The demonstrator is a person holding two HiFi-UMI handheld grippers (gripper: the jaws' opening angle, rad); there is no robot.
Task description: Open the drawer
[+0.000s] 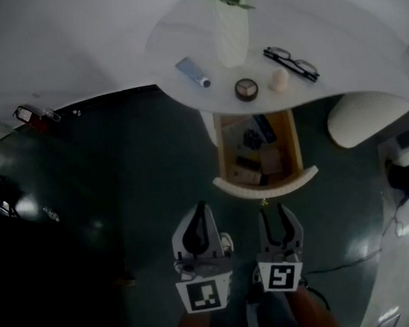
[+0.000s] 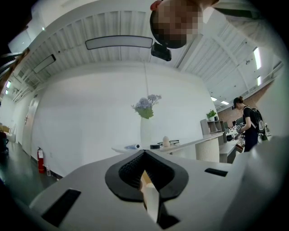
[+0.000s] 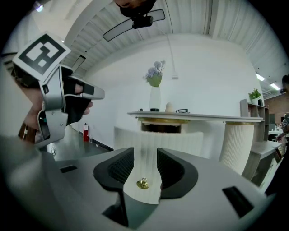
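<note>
The drawer (image 1: 295, 143) under the white table (image 1: 352, 51) stands pulled out, its wood inside showing several small items. Its curved white front (image 1: 264, 185) faces me, with a small gold knob (image 1: 264, 203) on it. My right gripper (image 1: 276, 208) is just in front of that face and is open. In the right gripper view the knob (image 3: 143, 183) sits between the spread jaws of the right gripper (image 3: 145, 151), and neither pad touches it. My left gripper (image 1: 201, 208) hangs to the left of the drawer, off the table, shut and empty. Its tips meet in the left gripper view (image 2: 144, 155).
On the table are a white vase with flowers (image 1: 231, 31), a tube (image 1: 193, 72), glasses (image 1: 292, 63) and a round compact (image 1: 246, 89). A white ribbed stool (image 1: 362, 117) stands to the right, a fire extinguisher (image 1: 35, 119) far left. A person (image 2: 248, 124) stands far off at a counter.
</note>
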